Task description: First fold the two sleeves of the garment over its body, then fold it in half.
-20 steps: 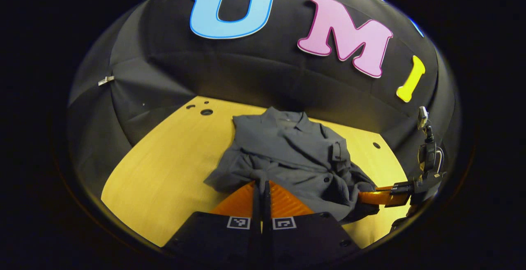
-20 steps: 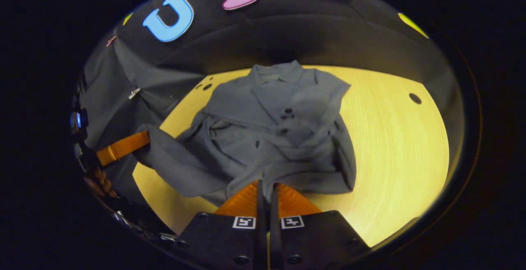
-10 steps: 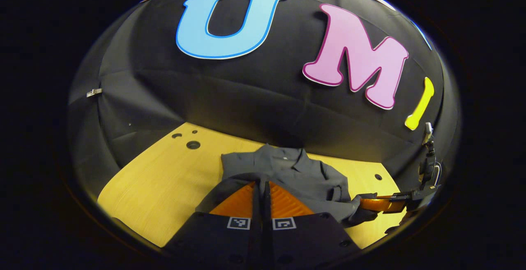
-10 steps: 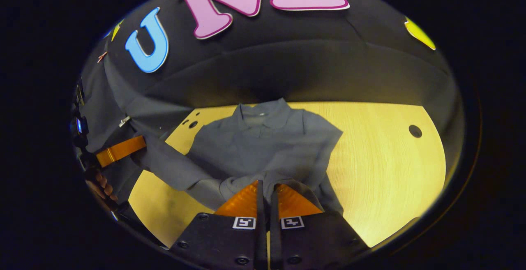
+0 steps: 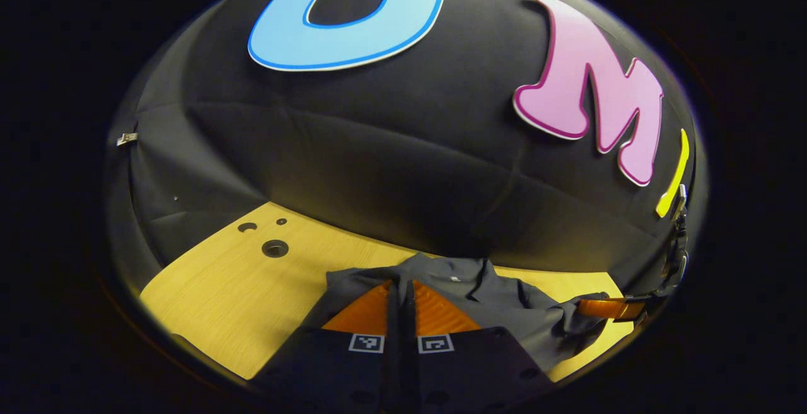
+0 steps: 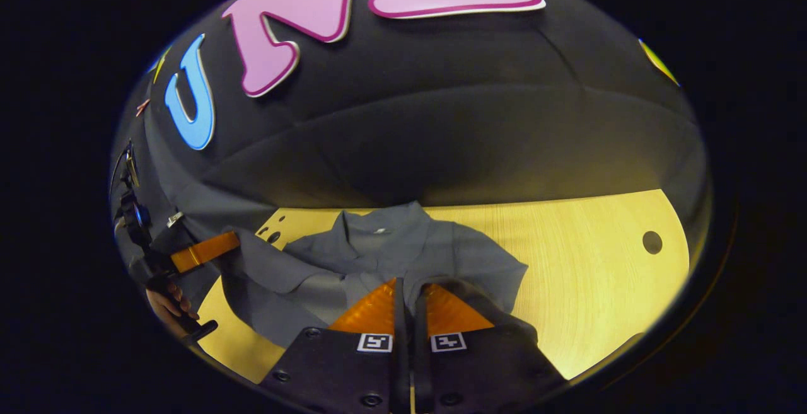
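A pale wooden table (image 5: 239, 300) with visible grain fills the lower part of both views, bored with round holes (image 5: 275, 249) near 9 o'clock (another (image 6: 652, 242) near 3 o'clock). Black cloth (image 5: 378, 162) rises behind, creased, dimly lit.

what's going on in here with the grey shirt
A person is folding a grey shirt on a wooden table with a handheld gripper in each hand. Both the left gripper and the right gripper are shut on the shirt's cloth, holding its near edge raised towards the collar for the fold in half. The edge is not yet laid down.
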A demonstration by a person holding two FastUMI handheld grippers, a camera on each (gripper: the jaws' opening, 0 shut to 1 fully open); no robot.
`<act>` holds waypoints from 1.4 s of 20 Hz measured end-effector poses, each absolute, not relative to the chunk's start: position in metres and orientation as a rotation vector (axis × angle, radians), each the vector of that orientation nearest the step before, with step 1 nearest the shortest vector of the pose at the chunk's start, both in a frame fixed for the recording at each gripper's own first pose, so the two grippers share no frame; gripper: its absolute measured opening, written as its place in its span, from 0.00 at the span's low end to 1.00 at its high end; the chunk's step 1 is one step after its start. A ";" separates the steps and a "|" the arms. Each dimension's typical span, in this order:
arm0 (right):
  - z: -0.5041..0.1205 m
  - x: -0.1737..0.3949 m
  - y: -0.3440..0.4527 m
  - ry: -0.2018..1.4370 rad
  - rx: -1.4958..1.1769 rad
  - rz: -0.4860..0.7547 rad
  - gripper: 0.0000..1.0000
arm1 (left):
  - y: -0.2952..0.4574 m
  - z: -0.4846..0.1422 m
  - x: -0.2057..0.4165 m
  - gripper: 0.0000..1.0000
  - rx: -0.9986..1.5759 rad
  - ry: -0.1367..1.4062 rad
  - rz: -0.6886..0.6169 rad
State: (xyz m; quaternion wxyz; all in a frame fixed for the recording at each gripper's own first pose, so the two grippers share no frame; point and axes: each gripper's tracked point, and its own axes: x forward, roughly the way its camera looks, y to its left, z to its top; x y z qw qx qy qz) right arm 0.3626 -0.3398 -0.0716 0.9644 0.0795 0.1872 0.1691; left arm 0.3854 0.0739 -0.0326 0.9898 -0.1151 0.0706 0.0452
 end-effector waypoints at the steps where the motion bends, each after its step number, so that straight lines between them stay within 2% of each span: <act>1: -0.074 0.374 -0.341 0.381 0.172 0.332 0.07 | 0.076 -0.038 0.396 0.05 -0.246 0.146 0.092; 5: -0.092 0.402 -0.342 0.408 0.186 0.302 0.07 | 0.080 -0.052 0.419 0.05 -0.233 0.170 0.096; 6: -0.096 0.405 -0.342 0.408 0.173 0.295 0.07 | 0.079 -0.053 0.422 0.09 -0.214 0.169 0.095; 7: -0.100 0.407 -0.342 0.411 0.157 0.283 0.07 | 0.078 -0.055 0.425 0.06 -0.200 0.171 0.100; 8: -0.102 0.407 -0.342 0.414 0.146 0.280 0.11 | 0.078 -0.057 0.429 0.07 -0.190 0.175 0.106; 9: -0.104 0.407 -0.341 0.420 0.140 0.275 0.15 | 0.079 -0.061 0.430 0.12 -0.178 0.183 0.110; 10: -0.104 0.406 -0.340 0.426 0.141 0.276 0.18 | 0.079 -0.064 0.429 0.11 -0.167 0.195 0.114; 11: -0.103 0.404 -0.339 0.428 0.142 0.279 0.30 | 0.079 -0.067 0.426 0.15 -0.161 0.205 0.120; 12: -0.101 0.401 -0.337 0.426 0.145 0.288 0.25 | 0.082 -0.066 0.422 0.22 -0.156 0.211 0.140; 14: -0.094 0.393 -0.334 0.425 0.135 0.301 0.59 | 0.081 -0.062 0.409 0.38 -0.163 0.213 0.155; 15: -0.090 0.389 -0.338 0.416 0.104 0.295 0.75 | 0.079 -0.060 0.403 0.55 -0.172 0.212 0.154; 16: -0.083 0.383 -0.347 0.397 0.062 0.273 0.82 | 0.079 -0.055 0.393 0.68 -0.178 0.206 0.161; 17: -0.075 0.380 -0.354 0.374 0.023 0.253 1.00 | 0.081 -0.049 0.382 0.80 -0.183 0.195 0.168; 20: -0.037 0.353 -0.366 0.282 -0.045 0.208 0.99 | 0.079 -0.018 0.340 0.95 -0.173 0.132 0.189; 24: 0.008 0.289 -0.380 0.167 -0.072 0.153 0.99 | 0.080 0.028 0.264 0.96 -0.070 0.038 0.243; 28: 0.033 0.206 -0.388 0.091 -0.071 0.114 0.99 | 0.060 0.066 0.186 0.96 -0.023 -0.043 0.198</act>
